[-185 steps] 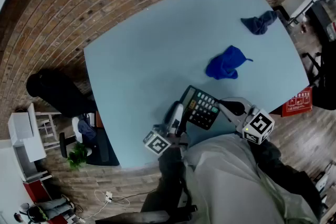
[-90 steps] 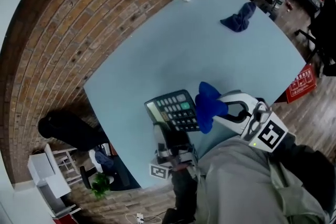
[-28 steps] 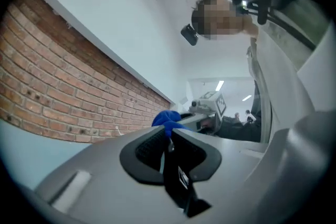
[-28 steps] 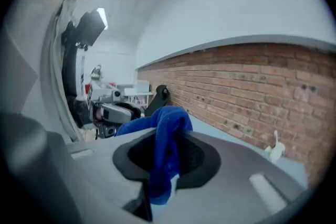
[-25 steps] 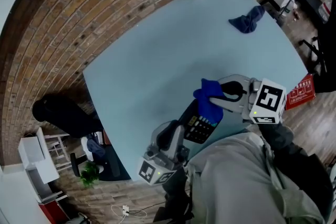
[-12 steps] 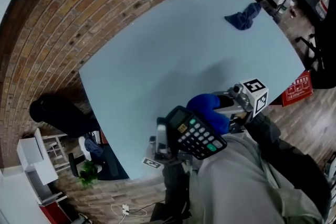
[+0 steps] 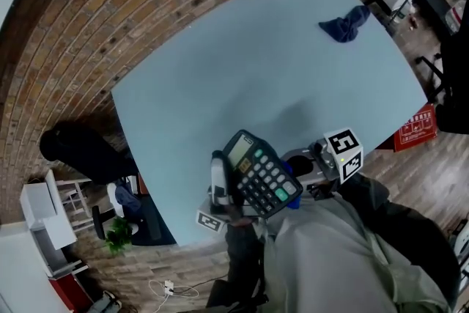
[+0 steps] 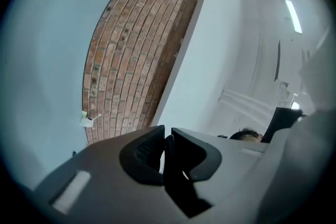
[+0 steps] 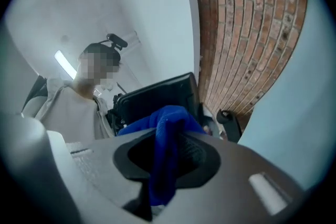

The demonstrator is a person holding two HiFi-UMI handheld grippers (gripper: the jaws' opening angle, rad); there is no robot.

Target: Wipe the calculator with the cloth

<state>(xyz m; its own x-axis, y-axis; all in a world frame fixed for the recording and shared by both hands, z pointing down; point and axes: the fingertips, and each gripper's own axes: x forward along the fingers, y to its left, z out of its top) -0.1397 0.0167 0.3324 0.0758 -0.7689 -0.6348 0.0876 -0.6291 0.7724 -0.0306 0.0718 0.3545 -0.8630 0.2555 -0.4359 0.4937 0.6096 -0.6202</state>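
The left gripper point(image 8: 165, 140) clamps the calculator point(image 7: 260, 174) by its edge, raised above the desk point(image 7: 220, 70); the right gripper point(image 9: 169, 155) pinches the blue cloth point(image 9: 170, 118), nearly all hidden behind the calculator in the head view

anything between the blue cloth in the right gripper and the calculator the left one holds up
Nothing visible. The right gripper is shut on the blue cloth, which sits just behind the black desk calculator held up by the left gripper; whether cloth and calculator touch can't be told.
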